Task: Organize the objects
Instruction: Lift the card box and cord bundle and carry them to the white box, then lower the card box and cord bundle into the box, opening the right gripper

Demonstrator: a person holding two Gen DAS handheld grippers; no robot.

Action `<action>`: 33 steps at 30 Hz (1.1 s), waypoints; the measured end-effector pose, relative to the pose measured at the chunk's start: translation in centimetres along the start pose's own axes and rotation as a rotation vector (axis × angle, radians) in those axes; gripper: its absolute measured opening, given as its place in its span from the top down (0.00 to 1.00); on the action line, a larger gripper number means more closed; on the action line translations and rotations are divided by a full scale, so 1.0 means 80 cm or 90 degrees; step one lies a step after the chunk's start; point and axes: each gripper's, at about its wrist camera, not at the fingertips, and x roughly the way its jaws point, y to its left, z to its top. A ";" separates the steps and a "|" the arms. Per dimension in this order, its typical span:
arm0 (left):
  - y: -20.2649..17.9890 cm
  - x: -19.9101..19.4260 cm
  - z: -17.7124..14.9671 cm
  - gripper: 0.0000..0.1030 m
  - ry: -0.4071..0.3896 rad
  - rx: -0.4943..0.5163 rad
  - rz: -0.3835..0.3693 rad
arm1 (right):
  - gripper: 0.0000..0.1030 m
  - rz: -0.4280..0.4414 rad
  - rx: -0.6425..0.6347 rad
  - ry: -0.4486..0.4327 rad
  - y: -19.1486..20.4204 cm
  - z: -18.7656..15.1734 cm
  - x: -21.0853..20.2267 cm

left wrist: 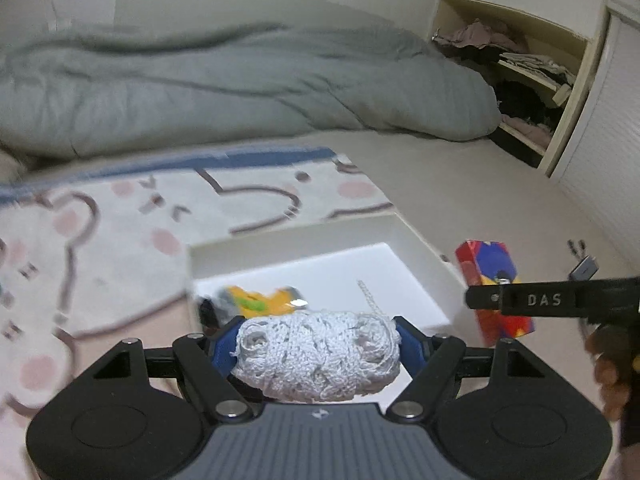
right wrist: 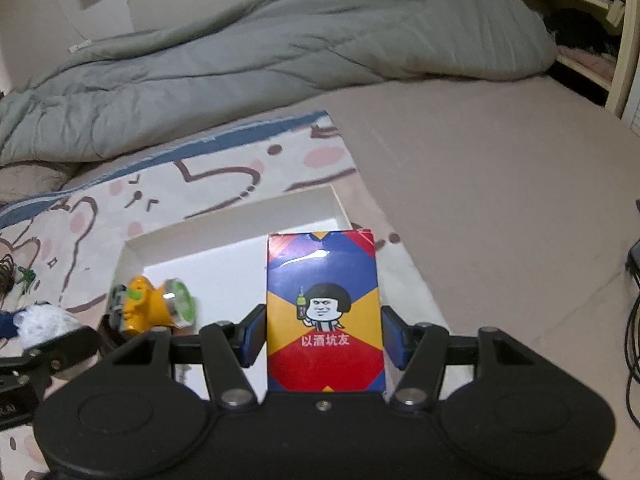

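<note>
My left gripper (left wrist: 318,340) is shut on a white crocheted bundle (left wrist: 316,356) and holds it over the near edge of a shallow white box (left wrist: 420,256). A yellow headlamp (left wrist: 260,300) lies inside the box at its left. My right gripper (right wrist: 324,336) is shut on a red, blue and yellow card box (right wrist: 323,312) with a cartoon figure, held over the right side of the white box (right wrist: 240,216). The headlamp (right wrist: 154,304) shows at the left there. The card box (left wrist: 492,280) and right gripper finger (left wrist: 540,300) also show in the left wrist view, right of the white box.
The white box rests on a pink cartoon blanket (left wrist: 100,232) on a bed. A rumpled grey duvet (right wrist: 260,60) lies behind. An open wardrobe with clothes (left wrist: 520,72) stands at the far right. Cables (right wrist: 632,320) lie at the right edge.
</note>
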 end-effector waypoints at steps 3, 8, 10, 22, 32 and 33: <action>-0.009 0.019 -0.003 0.25 0.018 -0.027 -0.026 | 0.42 0.002 0.009 -0.001 -0.010 0.001 0.003; -0.017 0.052 -0.014 0.25 0.041 -0.081 -0.033 | 0.42 0.006 0.011 0.008 -0.016 -0.002 0.011; -0.015 0.064 -0.019 0.25 0.051 -0.107 -0.030 | 0.42 0.008 0.011 0.017 -0.017 -0.005 0.016; 0.003 0.092 -0.034 0.25 0.076 -0.173 -0.006 | 0.41 0.023 -0.041 0.060 -0.010 -0.021 0.041; -0.006 0.102 -0.037 0.25 0.082 -0.171 0.002 | 0.32 0.002 -0.020 0.050 -0.017 -0.021 0.037; -0.007 0.103 -0.036 0.25 0.084 -0.174 0.002 | 0.34 0.001 -0.021 0.049 -0.018 -0.021 0.036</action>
